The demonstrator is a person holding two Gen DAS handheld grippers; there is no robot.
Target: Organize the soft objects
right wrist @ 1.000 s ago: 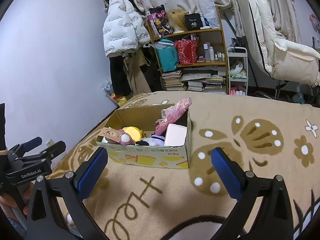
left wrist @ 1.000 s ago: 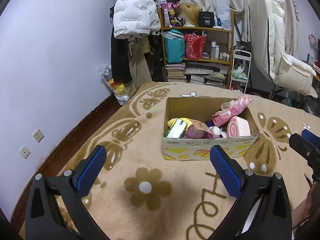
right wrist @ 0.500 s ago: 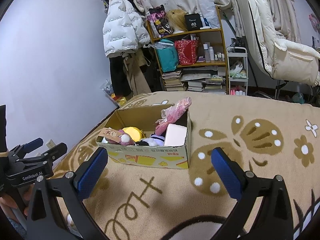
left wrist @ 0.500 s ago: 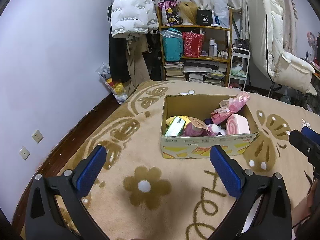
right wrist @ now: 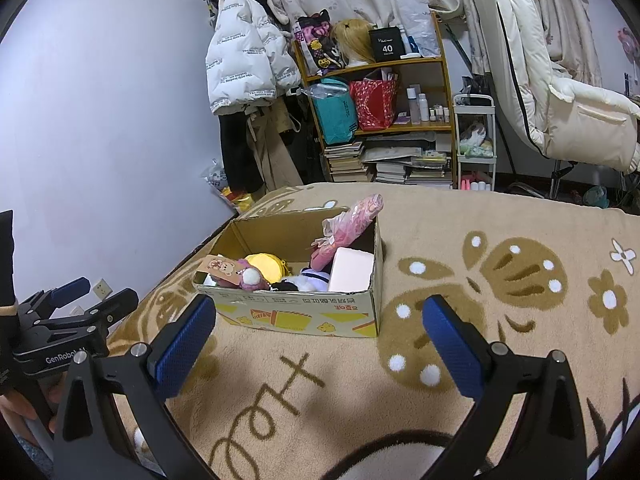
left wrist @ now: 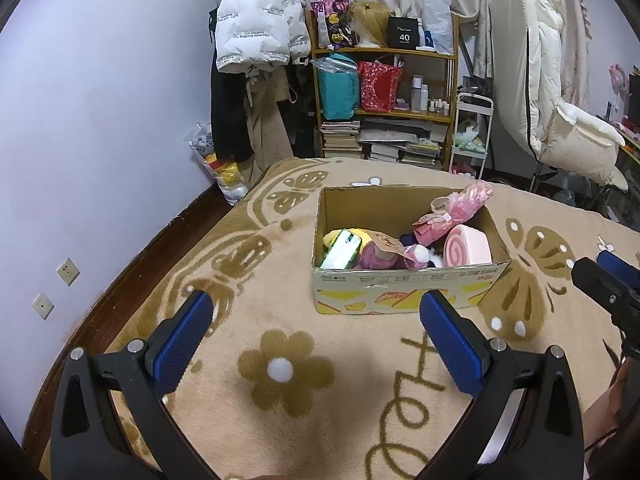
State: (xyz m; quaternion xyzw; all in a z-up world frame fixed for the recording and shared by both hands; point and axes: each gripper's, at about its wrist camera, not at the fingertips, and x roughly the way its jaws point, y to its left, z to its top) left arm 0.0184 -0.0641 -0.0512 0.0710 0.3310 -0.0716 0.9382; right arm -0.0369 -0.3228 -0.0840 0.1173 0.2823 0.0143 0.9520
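I see the cardboard box sitting on the beige patterned rug, at about 12 o'clock from my left hand-held gripper and toward 11 o'clock from my right hand-held gripper. The soft things are packed inside it: a pink swirl-roll cushion against the box's right wall in the left view, a pink wrapped bundle leaning out over the rim behind it, a pink plush with a card tag near the middle, a yellow plush and a green-and-white packet toward the left end. In the right view the roll shows only its pale flat side, and a dark-and-white plush lies low between it and the yellow one.

My left hand-held gripper hangs above the rug just short of the box, its blue pads spread wide with nothing between them. My right one is likewise wide apart and empty, its blue pads framing the box's near right corner. Each shows at the edge of the other's view, at 3 o'clock and at 8 o'clock.

Beyond the box at 12 o'clock stands a wooden shelf crowded with bags and books, a white puffer jacket hanging at 11 o'clock, and a cream recliner at 2 o'clock.
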